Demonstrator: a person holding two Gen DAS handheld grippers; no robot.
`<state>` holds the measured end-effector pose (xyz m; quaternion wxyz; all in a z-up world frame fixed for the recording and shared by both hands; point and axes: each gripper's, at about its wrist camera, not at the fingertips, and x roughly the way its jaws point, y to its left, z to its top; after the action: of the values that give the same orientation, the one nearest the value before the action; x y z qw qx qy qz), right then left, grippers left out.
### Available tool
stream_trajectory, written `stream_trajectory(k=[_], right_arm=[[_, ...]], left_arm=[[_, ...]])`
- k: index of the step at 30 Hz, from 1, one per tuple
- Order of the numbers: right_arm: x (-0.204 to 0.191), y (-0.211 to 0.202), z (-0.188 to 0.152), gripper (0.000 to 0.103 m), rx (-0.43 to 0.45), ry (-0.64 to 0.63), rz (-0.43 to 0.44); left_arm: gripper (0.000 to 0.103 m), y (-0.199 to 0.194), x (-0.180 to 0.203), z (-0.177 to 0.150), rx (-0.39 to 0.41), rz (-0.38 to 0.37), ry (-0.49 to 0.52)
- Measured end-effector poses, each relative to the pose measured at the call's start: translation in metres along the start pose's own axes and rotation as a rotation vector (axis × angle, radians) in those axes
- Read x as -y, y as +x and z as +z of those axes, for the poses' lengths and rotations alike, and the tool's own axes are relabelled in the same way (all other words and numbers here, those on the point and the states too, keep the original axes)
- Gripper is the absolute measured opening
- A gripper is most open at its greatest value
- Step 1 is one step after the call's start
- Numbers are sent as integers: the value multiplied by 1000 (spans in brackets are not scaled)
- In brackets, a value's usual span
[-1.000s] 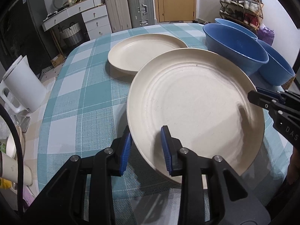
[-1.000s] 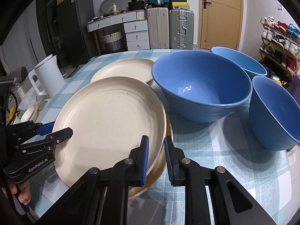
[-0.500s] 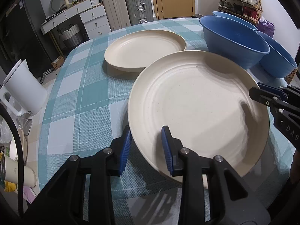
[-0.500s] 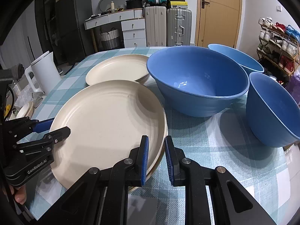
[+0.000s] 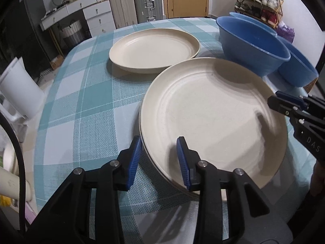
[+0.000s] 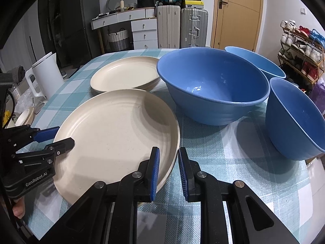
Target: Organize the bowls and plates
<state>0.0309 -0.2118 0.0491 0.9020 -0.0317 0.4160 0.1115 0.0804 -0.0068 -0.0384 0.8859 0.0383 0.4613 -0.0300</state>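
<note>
Left wrist view: our left gripper (image 5: 158, 160) has just been opening, jaws loose astride the near plate (image 5: 211, 116) rim. Our right gripper (image 6: 168, 168) pinches the opposite rim narrowly. Another plate (image 5: 154, 49) and three blue bowls (image 6: 213, 85) crowd the worktop (image 5: 81, 101) beyond; its left edge is free.

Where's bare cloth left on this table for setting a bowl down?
Bare cloth left of the near plate and far plate, toward the kettle. Smaller patch in front of the big bowl. Crowded on the right among the three bowls.
</note>
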Motion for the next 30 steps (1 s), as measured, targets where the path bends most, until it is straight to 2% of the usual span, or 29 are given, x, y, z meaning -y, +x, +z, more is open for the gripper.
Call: stream_trajectory(k=[2,3,5,7,9,11,12,14,15,16,21,26,30], right_arm=[[1,-2,2,22,0,-5,6],[1,-3,3,24,1,-7,11],[3,-6,5,39,2,-8,31],[3,-13,6,50,17,-5,54],[3,-20,7,56,33,-8,57],[3,-29,12,75,54,-12,70],[2,-34,14,81,63,-12,78],[0,-46,22,93,97,-26,96],[-1,-52,26,97,112,-36,97],[-2,-56,30,103,122,-46,98],[-3,-72,49,103,168,-73,116],[2,-78,71,103,168,-63,173],[1,-87,91,103,188,-79,192]], left_arm=[[37,-4,-5,1,12,-26,-19],[43,-7,-7,2,20,-32,-28],[58,-14,-12,3,42,-38,-53],[75,-23,-20,5,64,-47,-91],[81,-31,-28,7,81,-71,-131],[83,-38,-36,9,98,-97,-167],[86,-41,-40,10,103,-100,-181],[94,-47,-46,11,116,-91,-205],[103,-51,-50,11,124,-75,-219],[102,-53,-53,10,134,-70,-227],[102,-64,-69,12,160,-48,-291],[102,-71,-87,16,181,-65,-382],[102,-71,-98,26,185,-37,-421]])
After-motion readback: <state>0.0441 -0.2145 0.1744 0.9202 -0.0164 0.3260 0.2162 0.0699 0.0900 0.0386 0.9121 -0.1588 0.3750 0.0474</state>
